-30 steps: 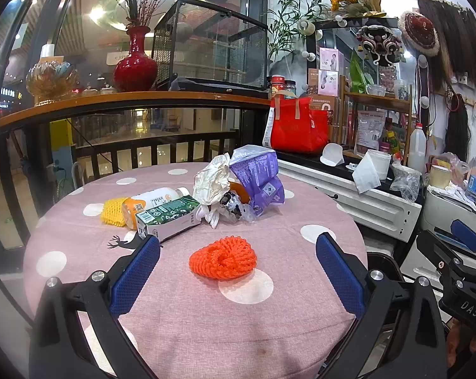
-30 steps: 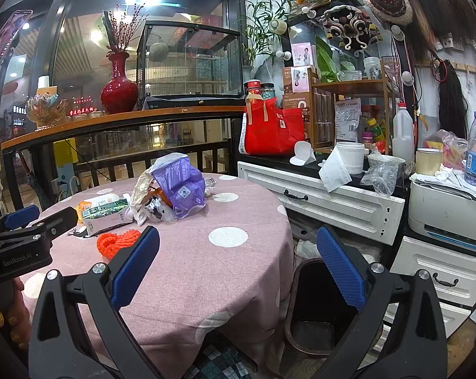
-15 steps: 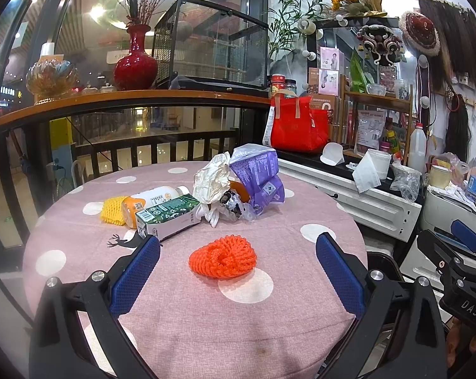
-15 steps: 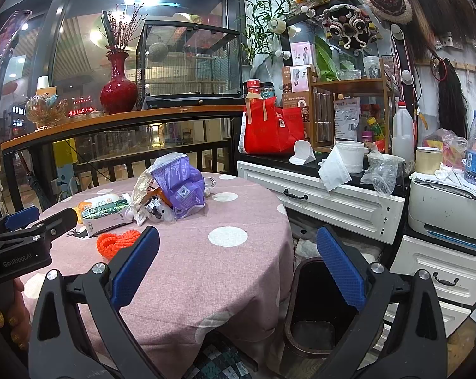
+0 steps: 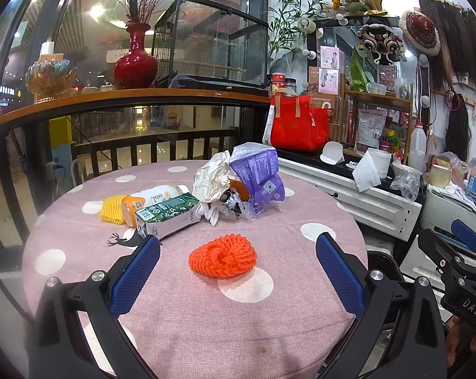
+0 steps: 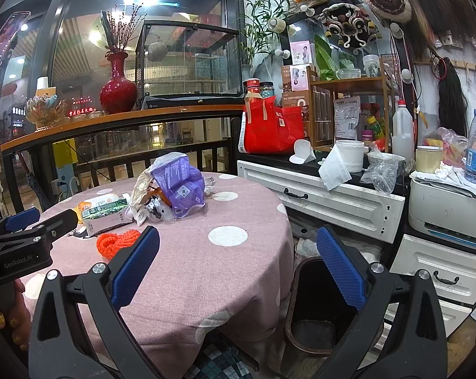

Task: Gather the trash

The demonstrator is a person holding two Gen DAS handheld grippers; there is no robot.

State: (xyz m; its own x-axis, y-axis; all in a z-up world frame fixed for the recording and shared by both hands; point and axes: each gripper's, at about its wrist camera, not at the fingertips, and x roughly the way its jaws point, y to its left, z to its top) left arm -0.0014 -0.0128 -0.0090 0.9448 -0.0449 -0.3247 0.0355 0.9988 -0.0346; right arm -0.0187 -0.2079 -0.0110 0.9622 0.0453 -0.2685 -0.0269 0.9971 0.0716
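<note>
Facing the round table (image 5: 181, 325), your left gripper (image 5: 236, 279) hovers with its blue pads spread wide and nothing between them. The orange foam fruit net (image 5: 223, 255) lies dead ahead of it, near the table's front edge, centred in the gap between the fingers; its longer axis runs roughly left to right, across the line of approach, so it would likely fit between the pads without a turn of the wrist.

Your right gripper (image 6: 238, 268), equally wide and empty, points past the table's right edge toward the dark trash bin (image 6: 313, 312) on the floor beside it. From there the net (image 6: 116, 243) sits off to the left, so the left hand is judged the nearer one for the pick.

Farther toward the table's middle lie a green-and-white drink carton (image 5: 168, 216), a white bottle with an orange end (image 5: 149, 199), a yellow foam net (image 5: 113, 210), crumpled white plastic (image 5: 211, 180) and a purple printed bag (image 5: 258, 178).

Legible writing: "GenRobot.AI" on the left gripper's body in the right view, "DAS" on the right gripper's body (image 5: 459, 284) in the left view. Print on the carton and bag is too small to read.
</note>
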